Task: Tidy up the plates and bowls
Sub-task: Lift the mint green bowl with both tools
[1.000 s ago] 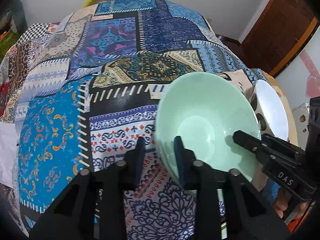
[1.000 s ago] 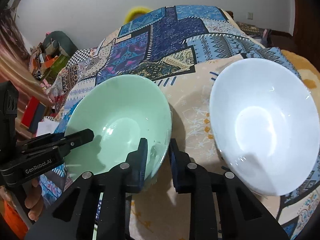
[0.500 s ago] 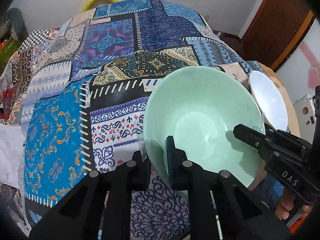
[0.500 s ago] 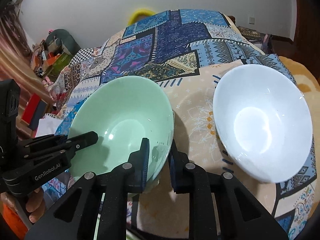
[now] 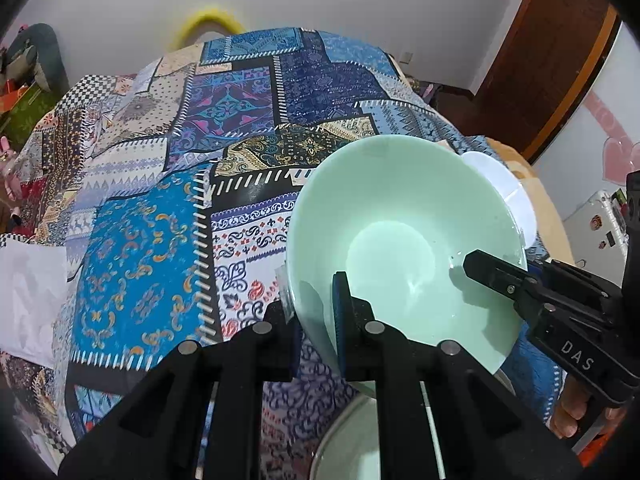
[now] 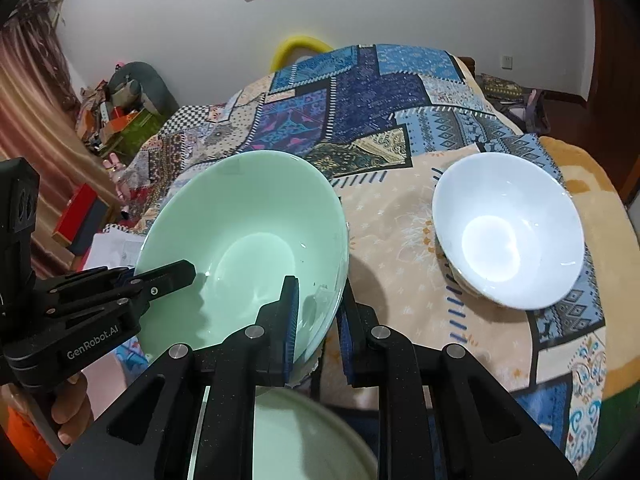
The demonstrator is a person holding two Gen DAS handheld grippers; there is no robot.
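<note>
From the left wrist, the left gripper (image 5: 316,312) is angling steeply down, its jaws pinching the near rim of the mint-green bowl (image 5: 400,236), which is hanging tilted above the patchwork bedspread (image 5: 160,216). From the right wrist, the right gripper (image 6: 318,320) is likewise pointing down, jaws pinching the bowl's opposite rim, with a white bowl (image 6: 508,228) sitting apart on the bedspread and a second green bowl (image 6: 304,444) lying directly below.

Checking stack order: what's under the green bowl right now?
Below the lifted green bowl, another pale green dish shows its rim between the tool arms. Patterned cloth lies beside it. The rest of that dish is hidden.
</note>
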